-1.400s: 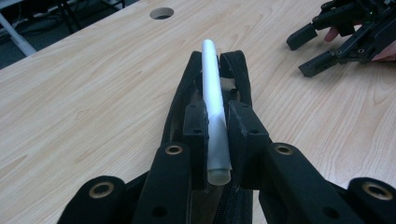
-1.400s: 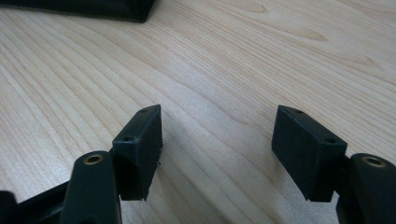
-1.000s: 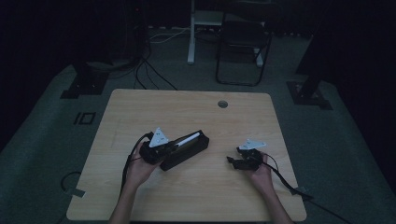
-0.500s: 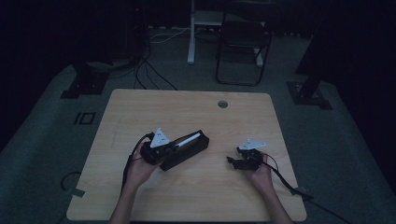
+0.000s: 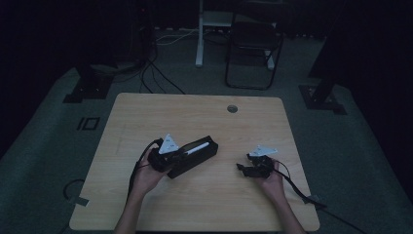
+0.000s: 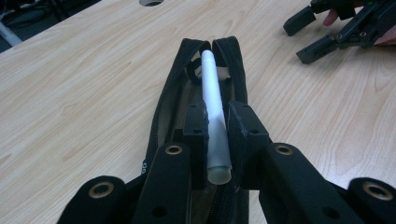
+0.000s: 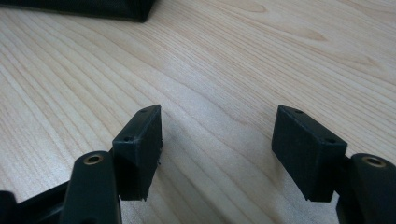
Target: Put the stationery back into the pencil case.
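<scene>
Pale wooden counter (image 5: 160, 117) in a dark room, with a round hole (image 5: 232, 108) near its far edge

Black zip pouch (image 5: 195, 157) lying left of centre on the counter, long and narrow, its zipper open along the top in the left gripper view (image 6: 173, 88)

Left gripper (image 5: 175, 155) at the pouch's near end, jaws clamped tight on a white pen (image 6: 214, 107); pen held near its blunt near end, lying lengthwise along the pouch opening, far tip reaching the far end of the pouch (image 5: 197, 148)

Right gripper (image 5: 245, 167) well apart from the pouch, to its right, resting low over bare wood, jaws partway open with nothing between them (image 7: 217, 144); same gripper seen at the upper right corner of the left gripper view (image 6: 322, 32)

Corner of the pouch just visible at the top of the right gripper view (image 7: 93, 9)
</scene>
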{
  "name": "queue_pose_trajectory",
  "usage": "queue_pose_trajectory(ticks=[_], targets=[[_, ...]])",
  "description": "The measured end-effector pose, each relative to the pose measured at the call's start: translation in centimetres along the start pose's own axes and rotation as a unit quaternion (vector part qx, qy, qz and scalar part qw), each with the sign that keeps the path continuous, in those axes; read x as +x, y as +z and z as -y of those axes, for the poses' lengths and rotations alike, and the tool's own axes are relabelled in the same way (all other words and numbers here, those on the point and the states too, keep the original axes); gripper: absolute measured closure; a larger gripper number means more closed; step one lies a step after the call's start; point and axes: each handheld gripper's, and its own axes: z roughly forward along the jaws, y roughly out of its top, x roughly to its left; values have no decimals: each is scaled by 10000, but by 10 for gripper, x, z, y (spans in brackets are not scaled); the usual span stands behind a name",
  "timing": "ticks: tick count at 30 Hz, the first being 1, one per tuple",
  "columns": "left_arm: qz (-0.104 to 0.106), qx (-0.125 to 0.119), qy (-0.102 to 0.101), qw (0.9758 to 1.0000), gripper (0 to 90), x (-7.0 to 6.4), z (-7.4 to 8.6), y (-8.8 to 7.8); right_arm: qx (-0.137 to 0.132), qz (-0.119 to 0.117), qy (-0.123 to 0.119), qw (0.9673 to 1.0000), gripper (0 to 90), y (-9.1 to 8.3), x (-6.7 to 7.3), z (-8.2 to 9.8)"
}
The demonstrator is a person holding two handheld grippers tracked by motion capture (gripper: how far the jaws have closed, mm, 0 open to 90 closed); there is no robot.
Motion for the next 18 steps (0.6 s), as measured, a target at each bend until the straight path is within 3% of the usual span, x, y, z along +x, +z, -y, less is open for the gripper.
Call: queue_pose_trajectory(ticks=[6,14,18], targets=[[26,27,6,10000,786,1,-2,4,0,0,-1,10000,334,0,0,0],[22,27,-132,9999,770,4,-3,10,0,-3,-2,10000,333,0,0,0],[-100,-33,-193,9998,632,4,-3,8,1,-4,-4,10000,330,0,0,0]])
